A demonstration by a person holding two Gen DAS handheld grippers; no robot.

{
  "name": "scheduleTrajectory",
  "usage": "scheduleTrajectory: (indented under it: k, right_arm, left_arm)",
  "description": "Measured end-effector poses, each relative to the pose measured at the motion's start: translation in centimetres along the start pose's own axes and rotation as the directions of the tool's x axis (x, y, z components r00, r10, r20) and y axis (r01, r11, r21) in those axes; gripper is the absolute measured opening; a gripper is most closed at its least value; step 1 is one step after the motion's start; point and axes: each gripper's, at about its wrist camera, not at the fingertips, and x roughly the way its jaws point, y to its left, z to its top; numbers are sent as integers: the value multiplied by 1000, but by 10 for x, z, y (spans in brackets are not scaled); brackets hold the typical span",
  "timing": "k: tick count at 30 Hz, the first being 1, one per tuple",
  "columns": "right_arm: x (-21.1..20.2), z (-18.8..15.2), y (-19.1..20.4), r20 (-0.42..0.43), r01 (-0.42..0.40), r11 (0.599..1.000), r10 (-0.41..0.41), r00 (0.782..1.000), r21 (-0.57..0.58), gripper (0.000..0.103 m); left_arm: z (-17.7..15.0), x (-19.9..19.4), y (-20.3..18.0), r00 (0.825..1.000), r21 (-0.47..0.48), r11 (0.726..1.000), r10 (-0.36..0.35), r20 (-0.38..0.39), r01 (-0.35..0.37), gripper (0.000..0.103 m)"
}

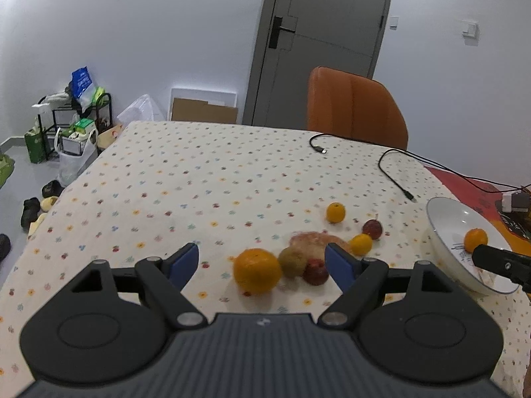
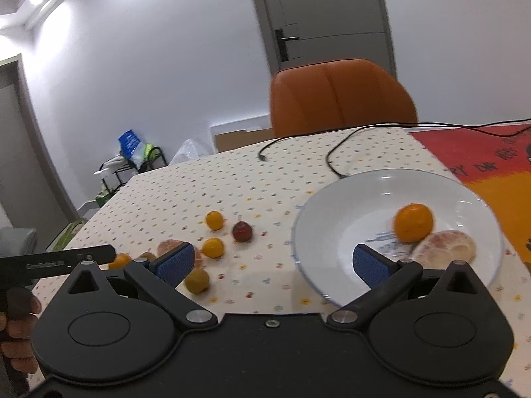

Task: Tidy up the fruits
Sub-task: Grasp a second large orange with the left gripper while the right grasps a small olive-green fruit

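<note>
Fruits partly sorted: one round orange mandarin and a pale peeled citrus lying touching in the white shallow ceramic bowl at the table's right side. Remaining loose on the cloth: large orange, brownish-green kiwi-like fruit, two small dark red fruits, two small yellow-orange citrus, another peeled citrus, blurred.

Left gripper spread wide, empty, low over the cluster, large orange between the pads. Right gripper likewise spread and empty, at the bowl's near rim. Judged stage: transfer to bowl, early. Next move likely calls for lowering the left pads astride one fruit without nudging its touching neighbours.

Surface: cream tablecloth with small floral dots, soft, rolling possible. Two black cables toward the far edge, red-orange mat right. Room: orange padded chair, grey door, cluttered black rack, shoes on floor.
</note>
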Motion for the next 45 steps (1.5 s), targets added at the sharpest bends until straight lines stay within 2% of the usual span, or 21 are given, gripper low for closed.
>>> scheduleTrajectory:
  k: [7, 15, 18, 20, 21, 23, 34, 35, 37, 38, 45]
  right_arm:
    - [18, -4, 19, -48, -33, 999, 32, 998, -29, 103]
    - [33, -5, 34, -69, -66, 997, 63, 996, -46, 103]
    - [37, -5, 38, -71, -81, 996, 78, 994, -44, 102]
    - [40, -6, 41, -79, -90, 995, 86, 993, -51, 102]
    - [43, -7, 43, -85, -96, 994, 91, 992, -55, 100]
    - [48, -8, 48, -100, -109, 992, 102, 990, -70, 94]
    - [71, -15, 60, -141, -130, 988, 118, 983, -81, 86]
    - [74, -16, 60, -145, -126, 989, 113, 983, -80, 80]
    - [79, -18, 60, -169, -123, 989, 108, 980, -77, 49]
    - [81, -19, 59, -182, -134, 988, 119, 976, -76, 26]
    - [65, -17, 51, -153, -130, 990, 120, 981, -56, 25]
  left_arm:
    - [-6, 11, 18, 1000, -57, 998, 4, -28, -6, 82]
    - [-10, 25, 17, 999, -44, 999, -21, -40, 19, 77]
    - [-10, 31, 18, 998, -46, 999, -27, -48, 25, 64]
    - [-10, 34, 20, 996, -57, 996, -65, -58, 62, 36]
    - [-10, 35, 21, 993, -71, 994, -93, -66, 88, 36]
    - [-9, 32, 22, 994, -79, 993, -87, -61, 82, 36]
    - [-4, 20, 33, 998, -67, 996, -56, -39, 53, 36]
    - [-4, 19, 34, 998, -67, 996, -54, -37, 51, 36]
    - [-3, 17, 35, 998, -67, 996, -54, -34, 51, 36]
    - [-3, 16, 35, 998, -68, 996, -55, -30, 53, 36]
    - [-3, 12, 29, 998, -57, 996, -63, -22, 61, 36]
